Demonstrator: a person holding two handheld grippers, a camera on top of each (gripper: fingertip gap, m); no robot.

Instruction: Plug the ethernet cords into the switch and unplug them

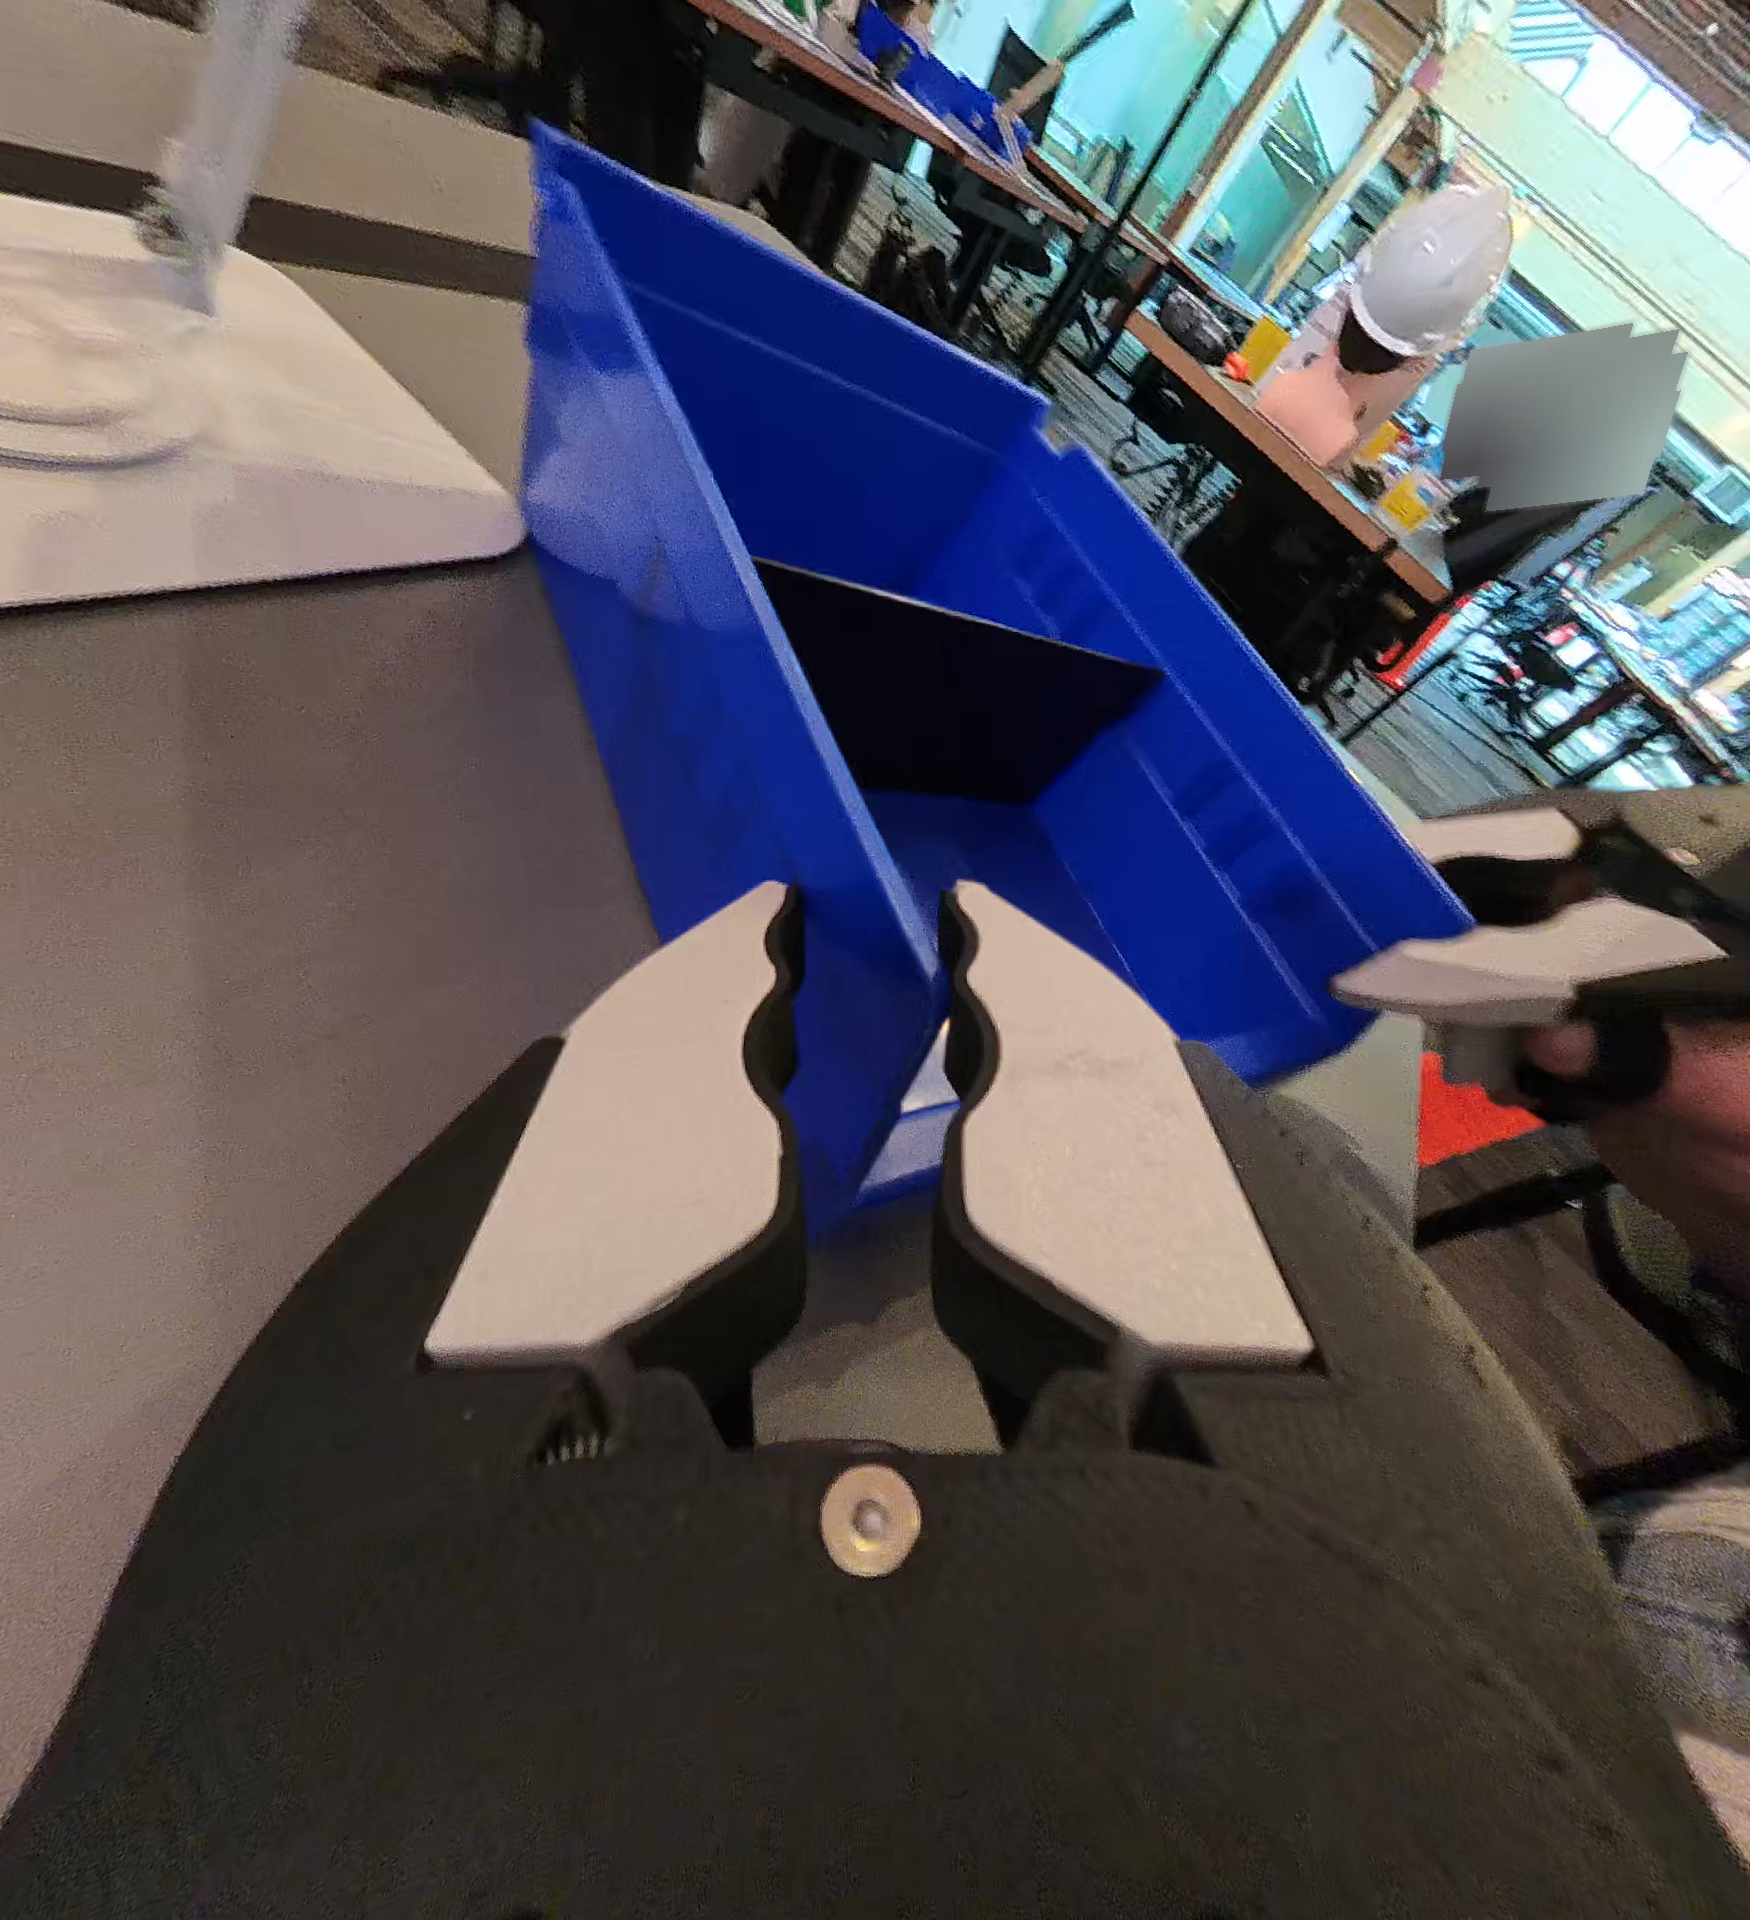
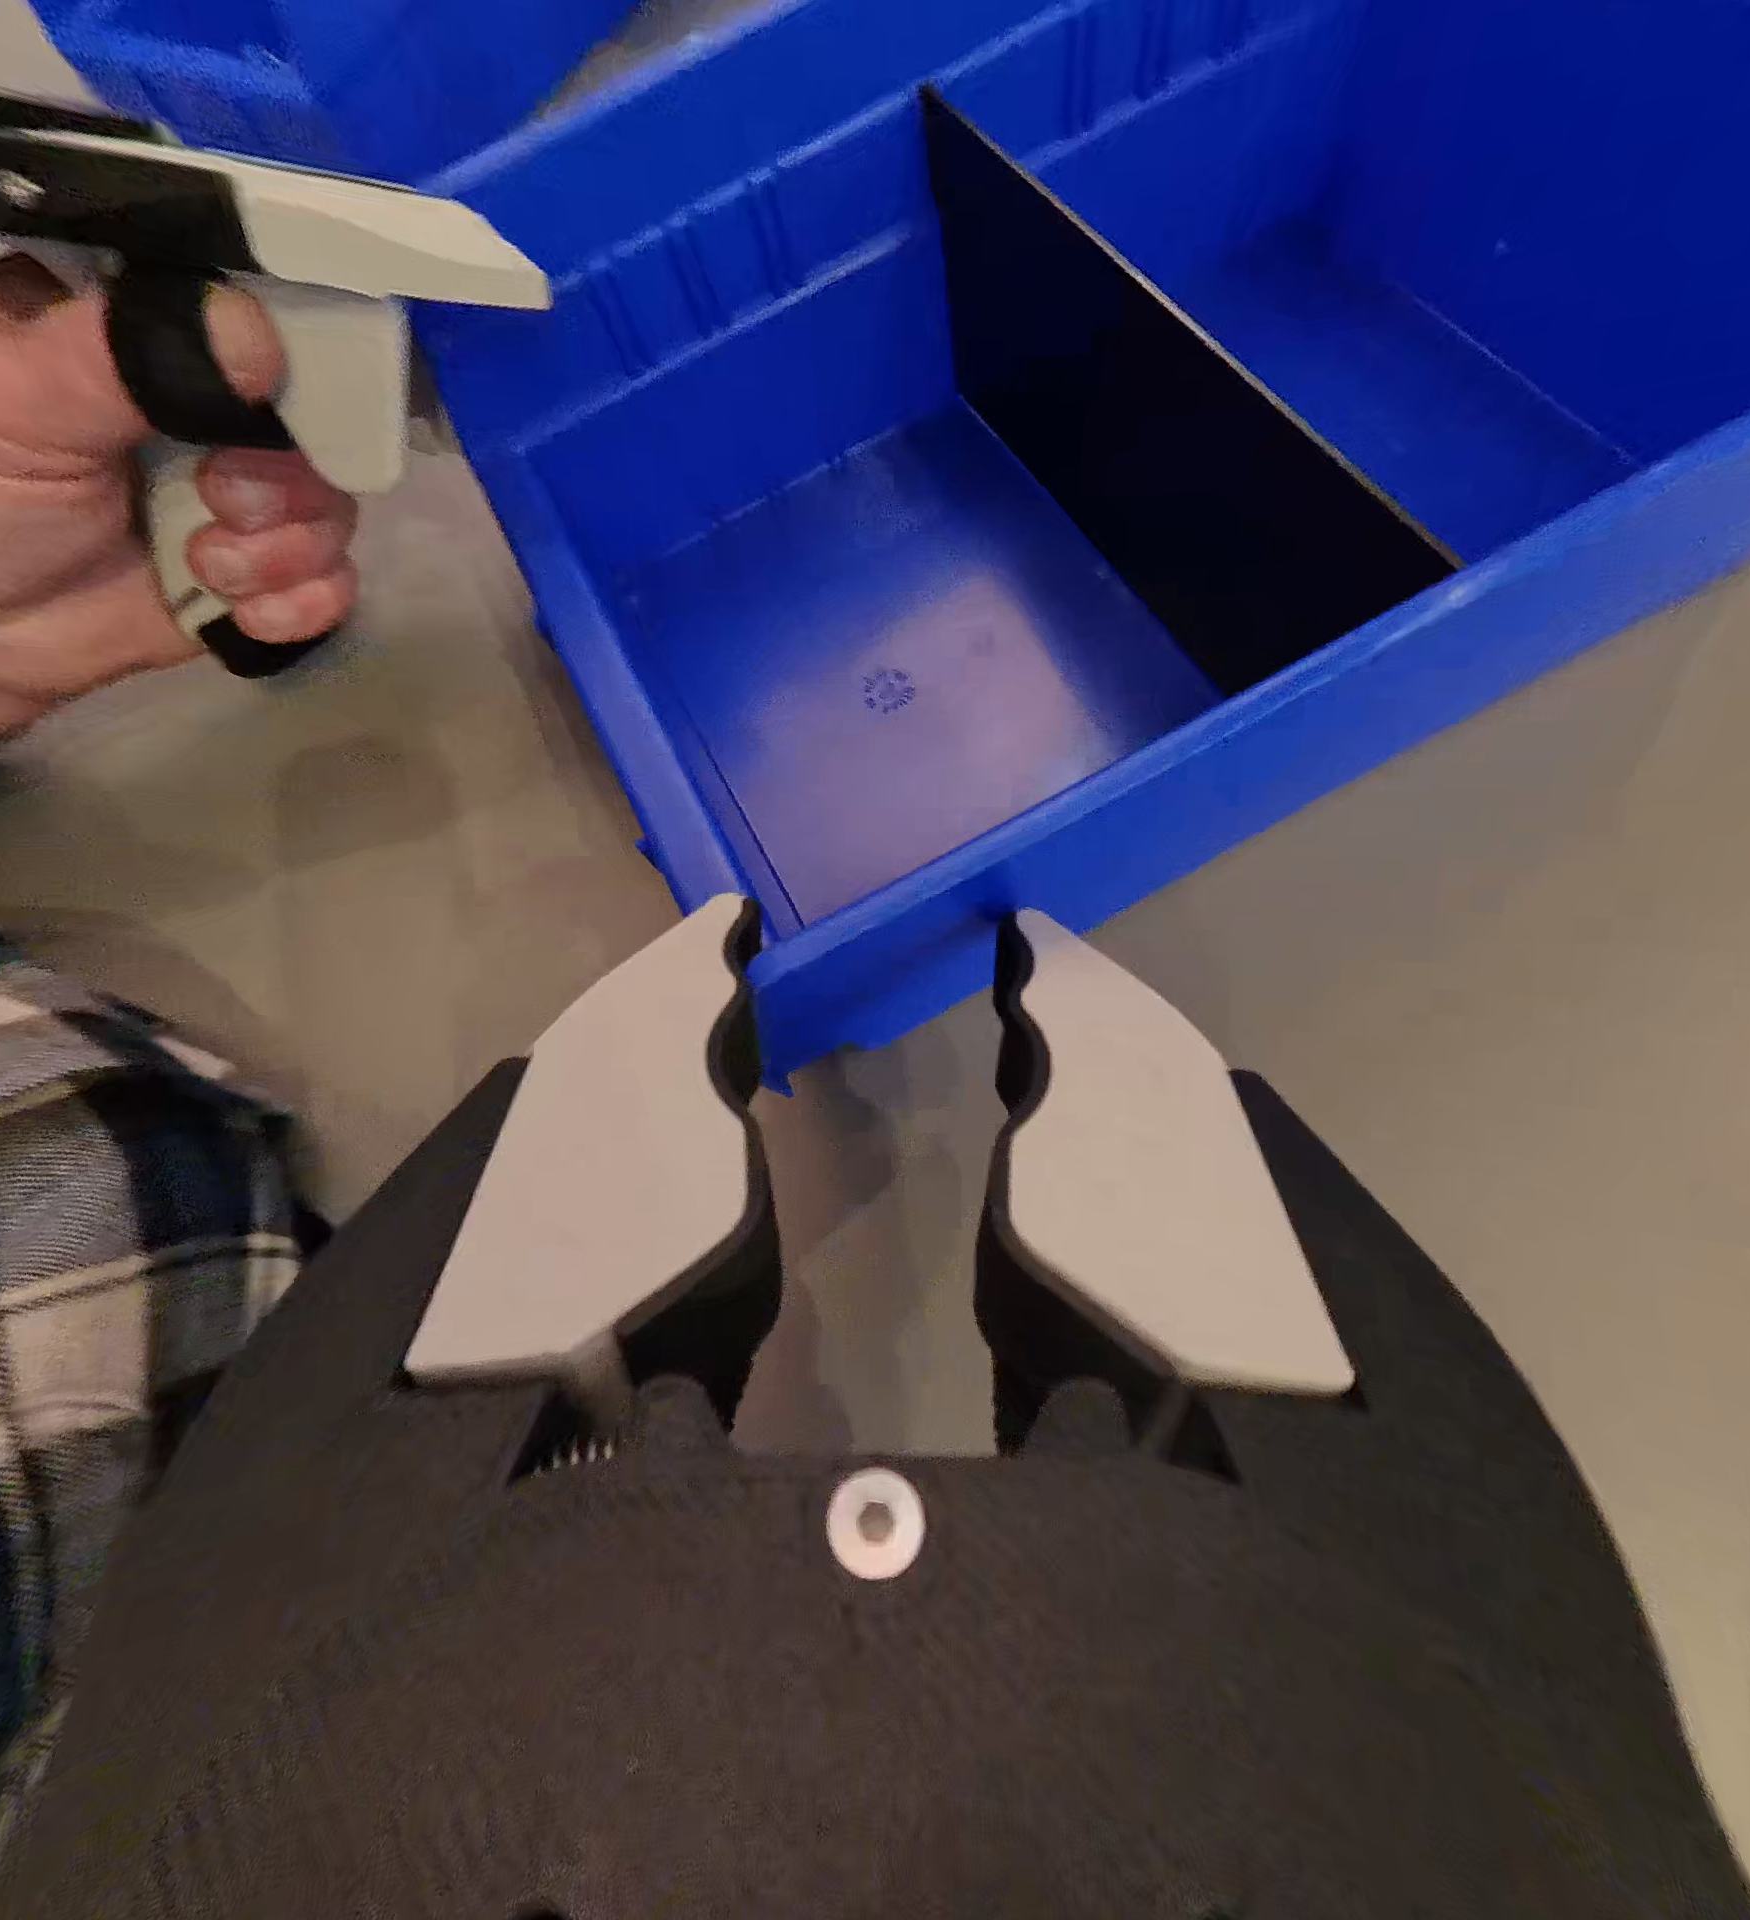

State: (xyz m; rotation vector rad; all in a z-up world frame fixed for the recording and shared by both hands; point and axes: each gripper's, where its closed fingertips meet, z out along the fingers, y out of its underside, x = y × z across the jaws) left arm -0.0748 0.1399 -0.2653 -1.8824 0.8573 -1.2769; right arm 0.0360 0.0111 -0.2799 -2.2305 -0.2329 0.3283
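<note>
No cords and no switch show in either picture, so I cannot tell where they are. What does show is a blue box (image 1: 705, 623) on a grey table (image 2: 1473, 935). A black wall (image 2: 1162, 416) inside the box splits it into two parts, and both parts look bare.

The left gripper (image 1: 871, 935) is at the left wall of the box, at its near end. Its fingers are a little apart and the blue wall shows between them. I cannot tell if the pads squeeze the wall or just sit on each side of it. A hand (image 2: 19, 499) holds this gripper.

The right gripper (image 2: 871, 956) is at the near right corner of the box. Its fingers are wider apart and the corner sits between them. The left pad (image 2: 736, 997) looks like it touches the end of the corner. On the other side, some grey table shows between the box and the pad. I cannot tell if this is a real grip.

I think both grippers are at the near end, one on each side, so the box will not twist or tip if it is pulled or lifted. Maybe the box is meant for the cords.

Another blue box (image 2: 383, 62) sits far to the left. A white board (image 1: 227, 468) lies on the table, far and to the left too.
</note>
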